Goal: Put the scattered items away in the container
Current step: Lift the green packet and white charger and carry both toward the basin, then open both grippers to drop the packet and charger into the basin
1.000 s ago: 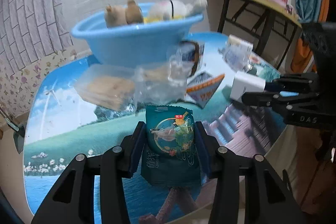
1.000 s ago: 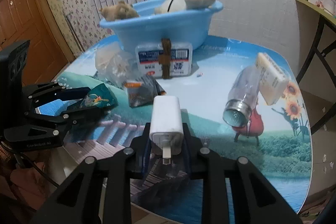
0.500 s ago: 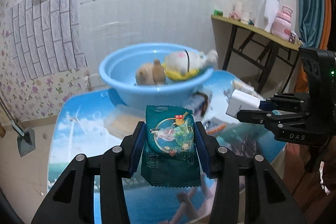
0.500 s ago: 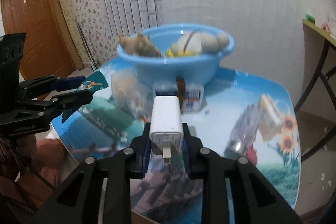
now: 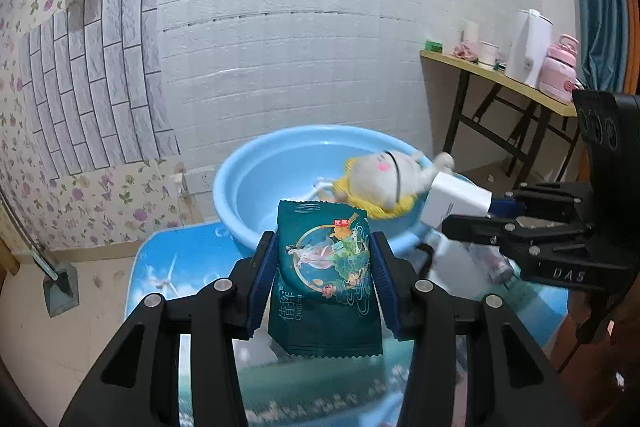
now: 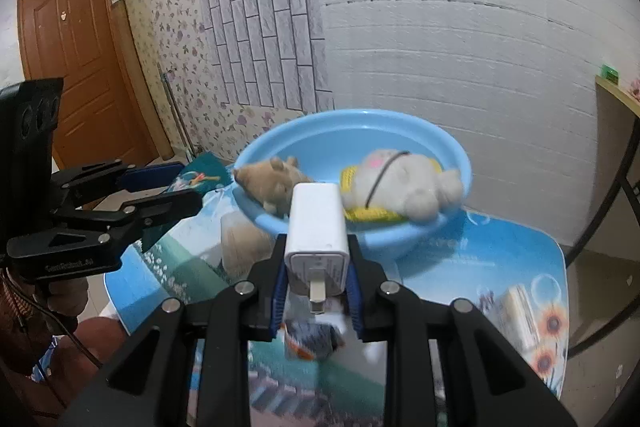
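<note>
Scenic-print table (image 6: 516, 251) backed by white brick wall, left gripper (image 5: 324, 263) clamped on teal snack packet (image 5: 326, 267), blue basin (image 6: 400, 135) at far edge holding two plush toys (image 6: 400, 183), right gripper (image 6: 316, 271) closed tight on white charger (image 6: 318, 223).

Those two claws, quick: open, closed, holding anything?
Left gripper: shut on the teal snack packet.
Right gripper: shut on the white charger plug.

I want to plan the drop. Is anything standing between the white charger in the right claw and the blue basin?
Nothing visible blocks it. The white charger is clamped in the right claw, short of the blue basin. The white plush toy and brown plush toy lie inside; bare floor shows behind them.
</note>
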Tool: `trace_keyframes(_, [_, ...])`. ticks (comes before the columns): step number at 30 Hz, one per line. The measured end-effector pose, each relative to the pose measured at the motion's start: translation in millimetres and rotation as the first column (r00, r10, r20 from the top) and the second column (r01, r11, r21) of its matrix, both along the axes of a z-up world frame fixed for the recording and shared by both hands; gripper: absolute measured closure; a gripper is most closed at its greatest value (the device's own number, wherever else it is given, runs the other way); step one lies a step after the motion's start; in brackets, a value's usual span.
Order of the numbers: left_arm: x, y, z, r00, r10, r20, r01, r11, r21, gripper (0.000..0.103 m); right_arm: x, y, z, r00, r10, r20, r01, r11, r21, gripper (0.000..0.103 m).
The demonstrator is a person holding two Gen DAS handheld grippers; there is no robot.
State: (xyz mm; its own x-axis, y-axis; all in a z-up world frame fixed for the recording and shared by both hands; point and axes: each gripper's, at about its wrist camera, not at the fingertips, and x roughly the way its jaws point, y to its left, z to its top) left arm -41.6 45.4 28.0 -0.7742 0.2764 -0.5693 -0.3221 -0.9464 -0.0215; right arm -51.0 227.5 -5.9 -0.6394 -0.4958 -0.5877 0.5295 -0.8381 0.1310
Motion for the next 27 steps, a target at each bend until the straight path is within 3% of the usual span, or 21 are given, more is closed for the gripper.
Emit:
trace_keyframes(9, [-42.3,-7.5,-1.6,0.999,0.04,0.001,-0.04,0.999,-0.011,0.058,-34.7,-12.9,-7.6,0.999,0.013,0.031,-0.013,1.0,0.007,0.078])
trace_keyframes(22, [-83.2,8.1,-27.1,0.999,0.019,0.043,-0.018,0.999,-0.03,0.056,-61.5,-20.5,-24.9,0.996,0.007,0.085,-0.009,1.0,0.021,0.078])
trace_keyframes(27, [-82.7,12.1,-30.4,0.999,0.025,0.045,-0.024,0.999,-0.028,0.047,-65.0,-19.9,-28.2,0.996,-0.003,0.091,0.002,1.0,0.014,0.077])
